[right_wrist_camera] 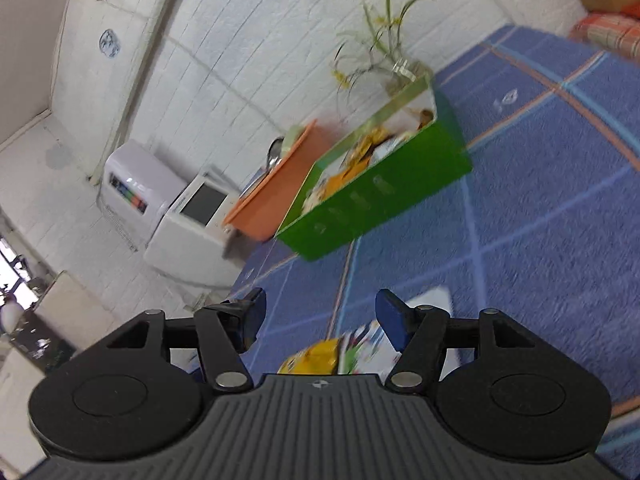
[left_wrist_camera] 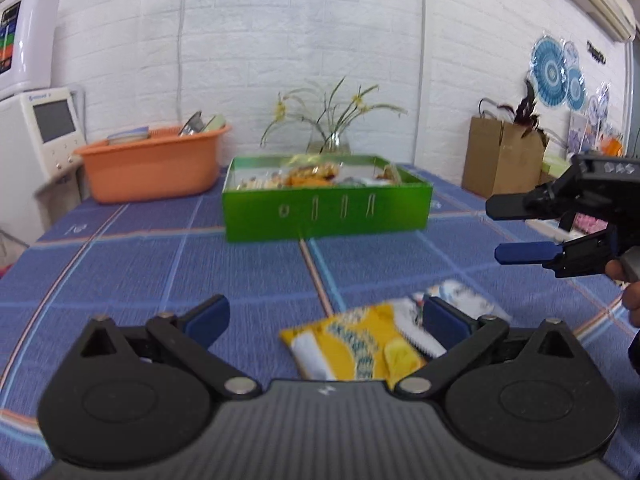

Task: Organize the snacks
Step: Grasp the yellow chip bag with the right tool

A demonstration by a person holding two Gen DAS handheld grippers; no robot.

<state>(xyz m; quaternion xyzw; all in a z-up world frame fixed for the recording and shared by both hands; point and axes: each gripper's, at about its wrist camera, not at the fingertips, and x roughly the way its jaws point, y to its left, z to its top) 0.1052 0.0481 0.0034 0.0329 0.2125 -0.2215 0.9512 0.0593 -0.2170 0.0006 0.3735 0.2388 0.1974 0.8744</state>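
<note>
A green box (left_wrist_camera: 328,212) with several snack packets inside stands at the middle of the blue checked tablecloth (left_wrist_camera: 160,256). A yellow snack packet (left_wrist_camera: 352,348) lies flat on the cloth just ahead of my left gripper (left_wrist_camera: 324,318), which stands open above it with nothing between the fingers. A white packet (left_wrist_camera: 464,300) lies beside the yellow one, partly behind the right fingertip. My right gripper (left_wrist_camera: 508,228) hovers open and empty at the right, held by a hand. In the right wrist view the right gripper (right_wrist_camera: 320,320) is rolled; the yellow packet (right_wrist_camera: 312,358) and white packet (right_wrist_camera: 368,344) lie under it, the green box (right_wrist_camera: 380,196) beyond.
An orange tub (left_wrist_camera: 152,164) with dishes stands at the back left by a white appliance (left_wrist_camera: 44,132). A glass vase of flowers (left_wrist_camera: 330,136) is behind the green box. A brown paper bag (left_wrist_camera: 500,160) stands at the back right against the white brick wall.
</note>
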